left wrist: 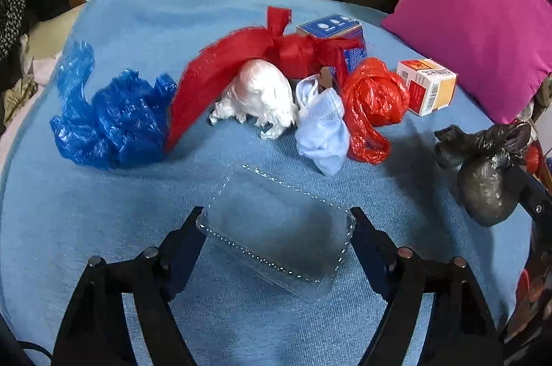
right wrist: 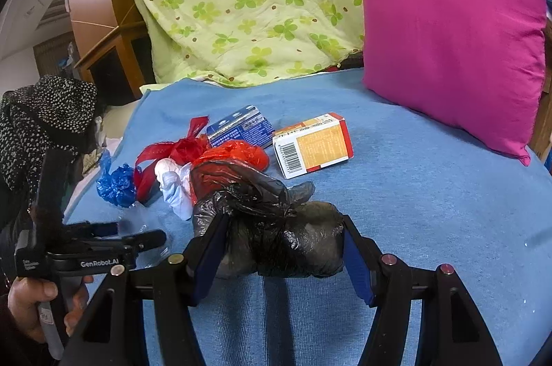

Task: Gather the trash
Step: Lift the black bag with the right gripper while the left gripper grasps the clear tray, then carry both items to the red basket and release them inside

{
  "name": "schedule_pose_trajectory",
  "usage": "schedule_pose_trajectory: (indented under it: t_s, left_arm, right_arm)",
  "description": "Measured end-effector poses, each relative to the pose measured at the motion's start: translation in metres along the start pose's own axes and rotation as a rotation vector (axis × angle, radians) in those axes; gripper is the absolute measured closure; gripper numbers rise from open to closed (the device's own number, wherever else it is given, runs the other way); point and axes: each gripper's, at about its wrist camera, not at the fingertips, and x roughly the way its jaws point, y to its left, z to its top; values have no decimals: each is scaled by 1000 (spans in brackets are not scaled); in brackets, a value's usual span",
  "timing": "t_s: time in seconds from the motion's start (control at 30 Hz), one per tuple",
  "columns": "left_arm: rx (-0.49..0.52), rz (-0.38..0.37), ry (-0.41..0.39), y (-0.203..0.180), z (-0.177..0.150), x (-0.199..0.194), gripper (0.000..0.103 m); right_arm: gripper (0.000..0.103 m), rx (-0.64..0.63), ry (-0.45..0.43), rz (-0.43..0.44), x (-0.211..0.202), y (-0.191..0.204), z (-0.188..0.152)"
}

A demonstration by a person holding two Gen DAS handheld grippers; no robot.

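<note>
On the blue blanket (left wrist: 103, 228), right between my left gripper (left wrist: 276, 217) fingers, lies the clear tray (left wrist: 279, 228) — its long axis runs slantwise across the gap, corners at both tips. The jaws straddle it; whether the pads press yet I cannot tell. My right gripper (right wrist: 283, 245) is clamped on the black bag (right wrist: 276, 238), so the left takes the tray.

Even indoor light, soft shadows, sharp centre; fisheye bending and dark vignetting, perhaps slight blur, at edges.
</note>
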Motion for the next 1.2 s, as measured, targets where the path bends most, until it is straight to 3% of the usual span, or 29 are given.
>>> schedule_pose_trajectory:
  t_s: [0.37, 0.53, 0.8, 1.2]
  left_arm:
    - [0, 21, -59, -3, -4, -38, 22]
    - [19, 24, -75, -26, -10, -52, 22]
    - [99, -51, -107, -85, -18, -82, 22]
    - [246, -201, -130, -185, -32, -108, 21]
  right_arm:
    - [36, -5, -16, -16, -17, 3, 3]
    - [36, 1, -35, -33, -39, 1, 6]
    - [36, 43, -75, -106, -91, -29, 2]
    - [36, 162, -118, -296, -195, -103, -41]
